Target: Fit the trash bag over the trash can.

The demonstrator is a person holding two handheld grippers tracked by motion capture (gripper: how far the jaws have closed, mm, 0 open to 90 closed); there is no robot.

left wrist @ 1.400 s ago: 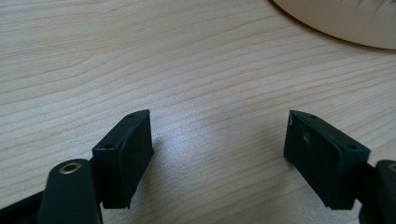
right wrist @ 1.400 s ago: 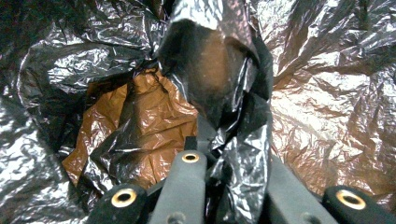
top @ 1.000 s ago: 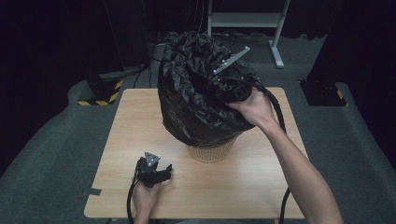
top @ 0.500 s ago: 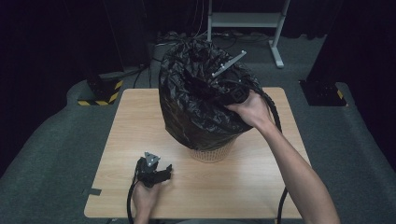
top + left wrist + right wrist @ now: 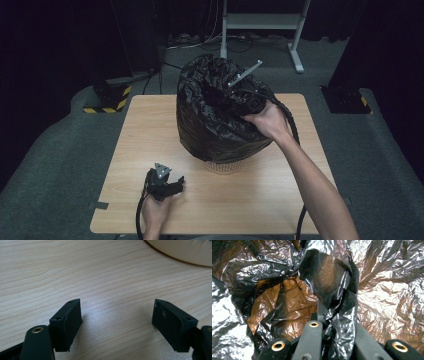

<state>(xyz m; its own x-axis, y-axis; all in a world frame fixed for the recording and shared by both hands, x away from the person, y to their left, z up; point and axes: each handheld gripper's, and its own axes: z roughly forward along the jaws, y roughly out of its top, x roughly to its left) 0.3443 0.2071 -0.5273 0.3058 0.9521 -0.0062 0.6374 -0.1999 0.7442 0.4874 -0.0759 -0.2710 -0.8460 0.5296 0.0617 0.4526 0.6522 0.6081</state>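
My right gripper (image 5: 235, 97) pinches a fold of the black bag (image 5: 215, 125) at its top rim, above the basket (image 5: 223, 166). My left gripper (image 5: 164, 184), jaws spread and empty, rests on the table (image 5: 280, 185) near the basket's base, farther from the rim.

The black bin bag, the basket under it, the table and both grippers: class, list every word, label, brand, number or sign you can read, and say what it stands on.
None can be read.
The black bin bag: plain plastic, no print.
The basket: no label seen.
The table: bare wood grain.
The left gripper and right gripper: no markings.
The yellow and black hazard stripes on the floor: a sign without words.
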